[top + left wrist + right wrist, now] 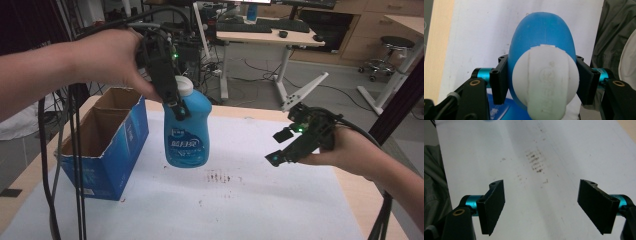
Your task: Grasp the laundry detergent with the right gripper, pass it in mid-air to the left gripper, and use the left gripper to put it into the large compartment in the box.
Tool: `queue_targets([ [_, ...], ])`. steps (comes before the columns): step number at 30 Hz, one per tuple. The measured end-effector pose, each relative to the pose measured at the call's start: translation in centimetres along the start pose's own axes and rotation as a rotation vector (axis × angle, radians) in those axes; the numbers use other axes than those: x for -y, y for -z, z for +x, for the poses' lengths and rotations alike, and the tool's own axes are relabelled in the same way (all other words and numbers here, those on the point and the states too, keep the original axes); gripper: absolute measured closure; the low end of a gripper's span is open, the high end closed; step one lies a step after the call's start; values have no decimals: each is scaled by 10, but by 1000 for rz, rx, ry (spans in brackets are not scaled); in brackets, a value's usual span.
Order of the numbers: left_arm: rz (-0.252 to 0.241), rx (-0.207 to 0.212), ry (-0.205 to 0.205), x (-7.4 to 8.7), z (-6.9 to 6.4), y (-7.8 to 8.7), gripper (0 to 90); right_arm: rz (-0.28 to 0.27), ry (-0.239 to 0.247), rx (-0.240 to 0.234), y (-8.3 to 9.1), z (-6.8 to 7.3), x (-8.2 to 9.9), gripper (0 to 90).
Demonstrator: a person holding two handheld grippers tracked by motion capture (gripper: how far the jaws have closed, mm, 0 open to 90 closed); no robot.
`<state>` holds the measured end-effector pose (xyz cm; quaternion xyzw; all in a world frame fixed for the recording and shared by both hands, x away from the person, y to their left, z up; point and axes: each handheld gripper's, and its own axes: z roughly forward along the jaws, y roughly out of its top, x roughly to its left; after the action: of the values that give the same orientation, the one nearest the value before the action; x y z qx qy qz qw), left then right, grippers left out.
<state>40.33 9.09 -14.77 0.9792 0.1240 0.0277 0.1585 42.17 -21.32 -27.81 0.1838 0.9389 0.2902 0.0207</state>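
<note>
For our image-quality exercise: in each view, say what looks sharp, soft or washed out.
High view: soft overall, blue bottle label unreadable. Left gripper view: white cap close to the lens, pale and washed out, its embossing faint. Right gripper view: black pads fairly crisp, white sheet evenly lit, its dark smudges slightly soft.

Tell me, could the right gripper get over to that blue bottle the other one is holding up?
Probably yes. The right gripper is open and holds nothing, and only bare white table cover lies between it and the blue bottle. The left gripper clamps the bottle near its white cap, leaving the body free.
</note>
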Motion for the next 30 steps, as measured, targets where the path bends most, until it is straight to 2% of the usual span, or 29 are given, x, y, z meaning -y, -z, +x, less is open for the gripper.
queue_targets([
  [15, -41, -95, 184, 44, 14, 49, 380, 97, -89, 86, 18, -19, 37, 218],
  [21, -41, -128, 261, 65, 18, 67, 381, 105, -115, 95, 23, -25, 47, 219],
  [30, -15, -172, 368, 97, 28, 82, 381, 85, -140, 116, 32, -32, 53, 218],
])
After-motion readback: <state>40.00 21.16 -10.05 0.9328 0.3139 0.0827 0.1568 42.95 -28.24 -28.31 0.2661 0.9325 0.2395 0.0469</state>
